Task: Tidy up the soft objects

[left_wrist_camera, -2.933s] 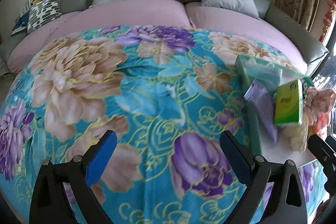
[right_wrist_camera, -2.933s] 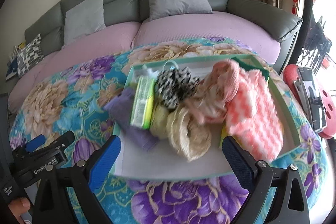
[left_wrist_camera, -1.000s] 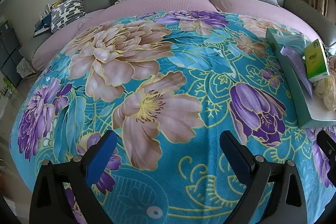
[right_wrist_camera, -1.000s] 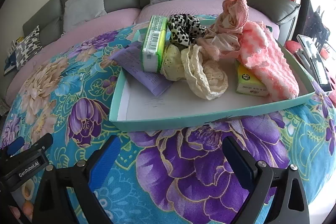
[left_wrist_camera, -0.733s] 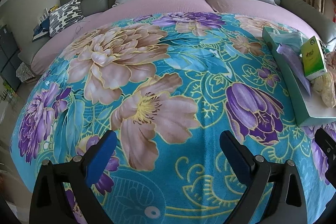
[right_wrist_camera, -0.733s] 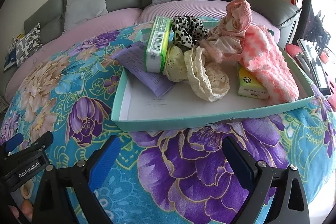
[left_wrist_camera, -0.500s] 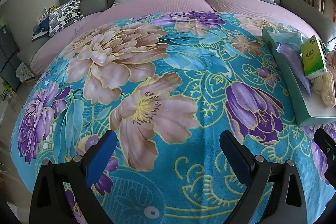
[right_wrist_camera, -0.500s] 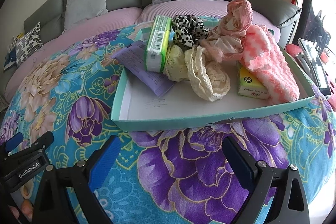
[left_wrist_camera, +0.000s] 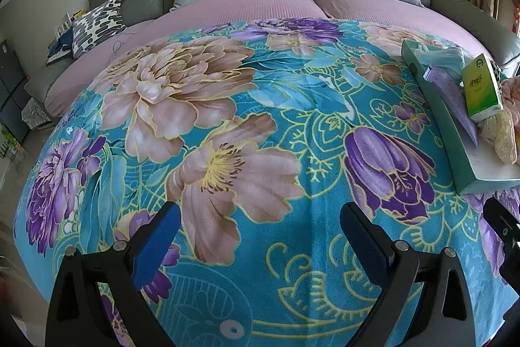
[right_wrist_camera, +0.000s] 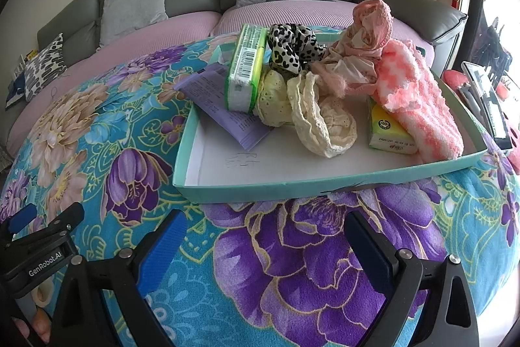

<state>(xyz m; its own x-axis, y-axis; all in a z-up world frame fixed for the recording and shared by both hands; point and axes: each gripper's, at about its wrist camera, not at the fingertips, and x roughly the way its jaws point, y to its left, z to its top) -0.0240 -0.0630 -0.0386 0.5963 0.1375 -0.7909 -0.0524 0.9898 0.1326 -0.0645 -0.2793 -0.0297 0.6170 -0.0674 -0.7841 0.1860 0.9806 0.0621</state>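
Soft items are heaped in teal tray [right_wrist_camera: 325, 181] on floral blanket [left_wrist_camera: 227, 119]. Right gripper [right_wrist_camera: 265, 246] and left gripper [left_wrist_camera: 258, 233] are spread, empty. Cream lace piece [right_wrist_camera: 320, 122] nearest; pink knit [right_wrist_camera: 419, 100] beyond. One piece should be pinched singly.

Teal tray [right_wrist_camera: 325, 181] of heaped soft fabrics [right_wrist_camera: 325, 119] on floral blanket [right_wrist_camera: 97, 132], wide-spread right gripper [right_wrist_camera: 263, 246] jaws before it.

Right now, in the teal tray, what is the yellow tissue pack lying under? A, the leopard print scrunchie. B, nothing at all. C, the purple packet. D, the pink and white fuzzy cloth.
D: in the right wrist view the pink and white fuzzy cloth drapes over the top of the yellow tissue pack in the teal tray.
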